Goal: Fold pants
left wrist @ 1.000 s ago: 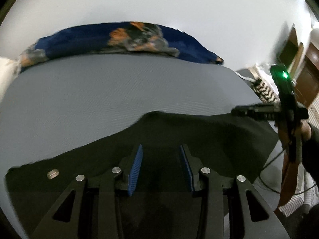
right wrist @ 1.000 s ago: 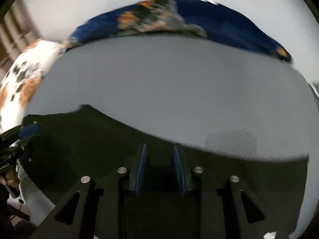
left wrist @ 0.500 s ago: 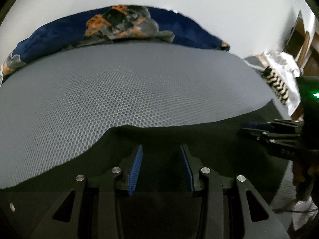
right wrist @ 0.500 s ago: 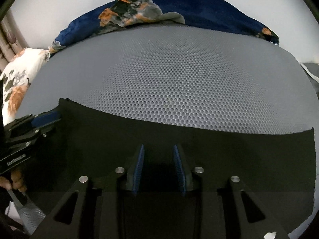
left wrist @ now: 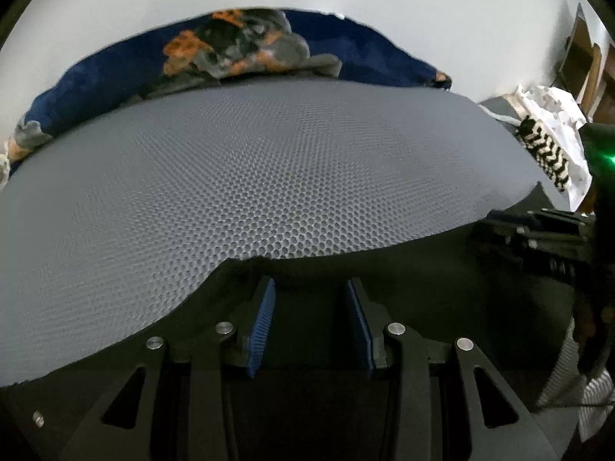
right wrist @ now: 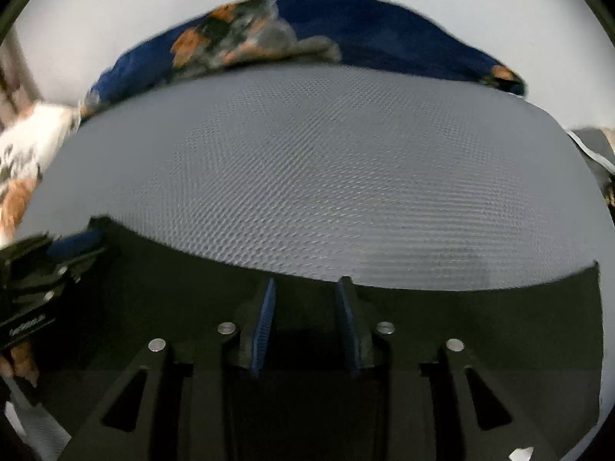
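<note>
— Left camera: what do we see?
— Our left gripper (left wrist: 310, 288) with fingers apart, black pants (left wrist: 423, 288) lying beneath on the grey mattress (left wrist: 269, 176).
— Right camera?
— Our right gripper (right wrist: 305, 288) likewise parted over the pants (right wrist: 173, 288); blue pillow (right wrist: 384, 34) behind.

— What's under the left gripper (left wrist: 310, 288)?
— Black pants (left wrist: 423, 288), their edge lying across the near part of the grey honeycomb bed (left wrist: 269, 161); the blue pads (left wrist: 263, 319) stand apart over them.
— And at the far edge?
— A blue floral blanket (left wrist: 238, 50). The right gripper (left wrist: 538, 230) sits on the pants.
</note>
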`<state>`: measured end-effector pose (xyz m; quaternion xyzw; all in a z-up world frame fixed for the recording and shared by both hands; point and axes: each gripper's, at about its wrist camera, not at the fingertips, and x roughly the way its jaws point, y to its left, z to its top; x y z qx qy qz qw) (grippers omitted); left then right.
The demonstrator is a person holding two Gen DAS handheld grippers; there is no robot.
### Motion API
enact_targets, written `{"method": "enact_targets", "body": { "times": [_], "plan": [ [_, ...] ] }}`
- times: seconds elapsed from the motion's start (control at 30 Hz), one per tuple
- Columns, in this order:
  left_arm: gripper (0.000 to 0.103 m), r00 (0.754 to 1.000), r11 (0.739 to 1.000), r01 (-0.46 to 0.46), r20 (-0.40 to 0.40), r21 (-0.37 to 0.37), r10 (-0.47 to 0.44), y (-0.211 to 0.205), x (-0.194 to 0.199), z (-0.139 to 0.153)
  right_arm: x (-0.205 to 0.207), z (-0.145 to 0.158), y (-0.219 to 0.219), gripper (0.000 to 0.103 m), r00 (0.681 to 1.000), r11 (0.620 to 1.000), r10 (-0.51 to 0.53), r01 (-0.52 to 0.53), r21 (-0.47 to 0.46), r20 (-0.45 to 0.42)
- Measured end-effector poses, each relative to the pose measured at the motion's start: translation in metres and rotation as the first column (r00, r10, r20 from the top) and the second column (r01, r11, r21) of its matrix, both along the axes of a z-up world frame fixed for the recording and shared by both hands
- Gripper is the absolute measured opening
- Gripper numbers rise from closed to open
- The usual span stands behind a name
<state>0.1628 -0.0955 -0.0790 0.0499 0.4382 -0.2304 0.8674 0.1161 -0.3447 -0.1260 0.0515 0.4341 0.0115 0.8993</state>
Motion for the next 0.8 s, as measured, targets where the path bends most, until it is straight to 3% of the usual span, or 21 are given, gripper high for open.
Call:
{"method": "enact_targets", "body": {
  "times": [0.2, 0.47, 0.8],
  "plan": [
    [0.040, 0.998, 0.998, -0.055, -0.010, 0.012, 0.055, 0.037, -0.031, 0.008, -0.026, -0.010, -0.049, 0.038, 0.994, 0.995, -0.103, 0.103, 0.001, -0.031],
    [0.040, 0.978, 0.981, -0.196, -0.080, -0.015, 0.194, 0.090, -0.066, -0.014, -0.063, -0.028, -0.096, 0.037, 0.976, 0.977, -0.211, 0.210, -0.015, -0.045],
    [0.040, 0.961, 0.963, -0.269, -0.072, -0.034, 0.266, 0.091, -0.080, -0.020, -0.086, -0.031, -0.136, 0.040, 0.974, 0.974, -0.223, 0.220, -0.051, -0.048]
  ]
}}
